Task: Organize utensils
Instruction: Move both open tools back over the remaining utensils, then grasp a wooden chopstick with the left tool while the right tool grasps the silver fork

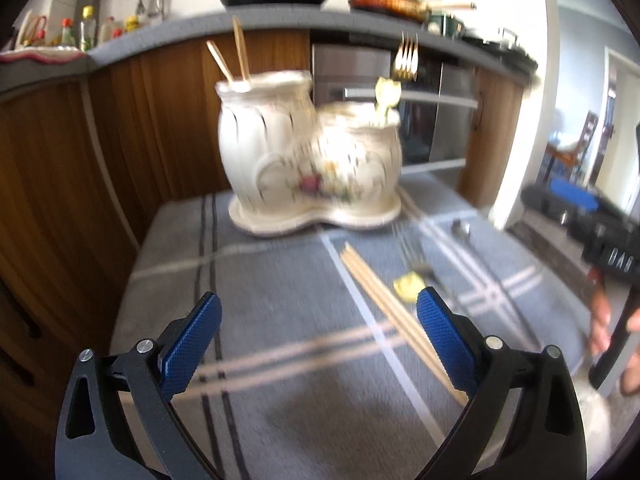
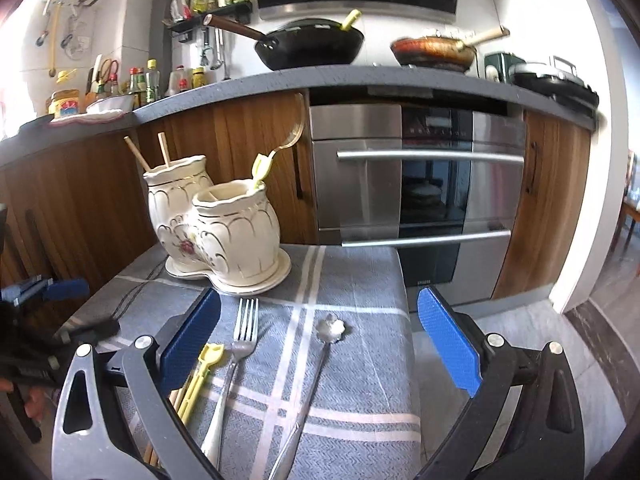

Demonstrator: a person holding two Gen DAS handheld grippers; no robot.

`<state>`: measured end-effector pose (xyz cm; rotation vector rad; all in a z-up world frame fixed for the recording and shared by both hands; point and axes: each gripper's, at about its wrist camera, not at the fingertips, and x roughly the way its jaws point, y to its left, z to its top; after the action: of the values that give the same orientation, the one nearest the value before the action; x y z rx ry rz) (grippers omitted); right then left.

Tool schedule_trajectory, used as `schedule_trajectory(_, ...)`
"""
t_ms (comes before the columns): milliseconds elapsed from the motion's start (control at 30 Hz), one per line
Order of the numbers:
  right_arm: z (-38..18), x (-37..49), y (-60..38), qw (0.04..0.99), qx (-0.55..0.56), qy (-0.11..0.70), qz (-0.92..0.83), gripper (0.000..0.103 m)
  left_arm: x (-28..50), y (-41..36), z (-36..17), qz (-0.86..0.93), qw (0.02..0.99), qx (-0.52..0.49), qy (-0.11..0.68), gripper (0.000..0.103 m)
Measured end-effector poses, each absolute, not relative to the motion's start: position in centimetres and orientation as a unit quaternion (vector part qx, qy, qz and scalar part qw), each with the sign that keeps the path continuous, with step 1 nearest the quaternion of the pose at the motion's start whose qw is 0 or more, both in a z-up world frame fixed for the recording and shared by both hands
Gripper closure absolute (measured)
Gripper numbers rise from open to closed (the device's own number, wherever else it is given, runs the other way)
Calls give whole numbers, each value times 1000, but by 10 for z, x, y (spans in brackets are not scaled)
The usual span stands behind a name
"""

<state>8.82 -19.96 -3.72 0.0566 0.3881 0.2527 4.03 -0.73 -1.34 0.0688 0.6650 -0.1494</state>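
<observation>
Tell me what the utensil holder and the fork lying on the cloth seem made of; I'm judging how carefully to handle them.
The utensil holder looks like glazed ceramic: glossy cream surface, gilt scalloped lines, a painted flower, and a matching saucer base, so probably breakable. The fork on the cloth looks like polished steel: silvery and reflective. The chopsticks beside it look like pale wood or bamboo, matte tan.

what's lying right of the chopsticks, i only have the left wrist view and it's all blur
Observer: A silver fork, tines pointing toward the ceramic holder.
Operator: and the grey thing further right
Observer: A long spoon with a flower-shaped bowl, lying apart from the fork.
Operator: right tongs holding anything
Observer: No, the right tongs are open and empty.
</observation>
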Motion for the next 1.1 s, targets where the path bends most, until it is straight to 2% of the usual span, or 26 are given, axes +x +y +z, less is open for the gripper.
schedule_trajectory(300,-46,98,-204,963,45,233,129,6,48,-26,-38,-69,918,50,386,6)
schedule_trajectory(500,-47,99,-206,961,49,238,129,6,54,-34,-51,-69,906,52,415,10)
schedule_trajectory(600,-47,100,-207,961,50,241,129,6,52,-38,-51,-76,904,56,417,15)
schedule_trajectory(667,-47,100,-207,960,51,242,130,6,52,-38,-50,-74,902,55,423,25)
schedule_trajectory(800,-47,100,-207,960,52,244,129,6,57,-38,-48,-72,892,36,445,38)
schedule_trajectory(833,-48,101,-207,959,52,245,129,6,58,-42,-47,-66,890,42,450,45)
schedule_trajectory(900,-48,101,-207,958,54,249,131,6,60,-48,-47,-64,887,50,455,49)
schedule_trajectory(1000,-48,100,-207,957,52,251,134,6,60,-54,-45,-71,885,57,457,63)
schedule_trajectory(1067,-49,101,-207,955,52,259,137,6,60,-55,-44,-78,883,62,458,81)
schedule_trajectory(1100,-49,102,-207,953,54,264,140,6,61,-54,-44,-79,882,66,459,86)
